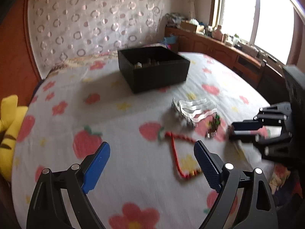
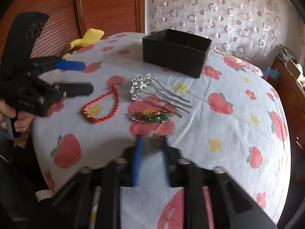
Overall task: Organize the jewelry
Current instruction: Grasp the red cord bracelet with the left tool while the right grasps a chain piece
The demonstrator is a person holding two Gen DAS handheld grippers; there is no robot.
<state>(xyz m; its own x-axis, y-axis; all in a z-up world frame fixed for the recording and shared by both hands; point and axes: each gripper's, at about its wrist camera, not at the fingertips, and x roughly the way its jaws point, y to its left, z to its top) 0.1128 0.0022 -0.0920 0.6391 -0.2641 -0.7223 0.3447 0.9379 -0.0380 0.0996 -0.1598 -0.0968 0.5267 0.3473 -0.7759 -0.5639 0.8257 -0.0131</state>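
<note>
A black open box (image 1: 152, 70) (image 2: 175, 54) stands on the flowered bedspread, with small pieces inside. In front of it lie a red cord bracelet (image 2: 103, 106) (image 1: 177, 152), a silver hair comb (image 2: 144, 86) (image 1: 188, 110) and a green-and-silver brooch (image 2: 150, 117) (image 1: 213, 125). My left gripper (image 1: 152, 162) (image 2: 87, 77) is open and empty, just short of the red bracelet. My right gripper (image 2: 151, 140) (image 1: 231, 132) is nearly shut around a small brownish piece (image 2: 156, 140), blurred, just before the brooch.
A yellow plush toy (image 1: 8, 126) (image 2: 89, 36) lies at the bed's left edge. A wooden cabinet (image 1: 228, 51) with clutter runs under the window on the right. A wooden door (image 2: 66, 13) stands behind the bed.
</note>
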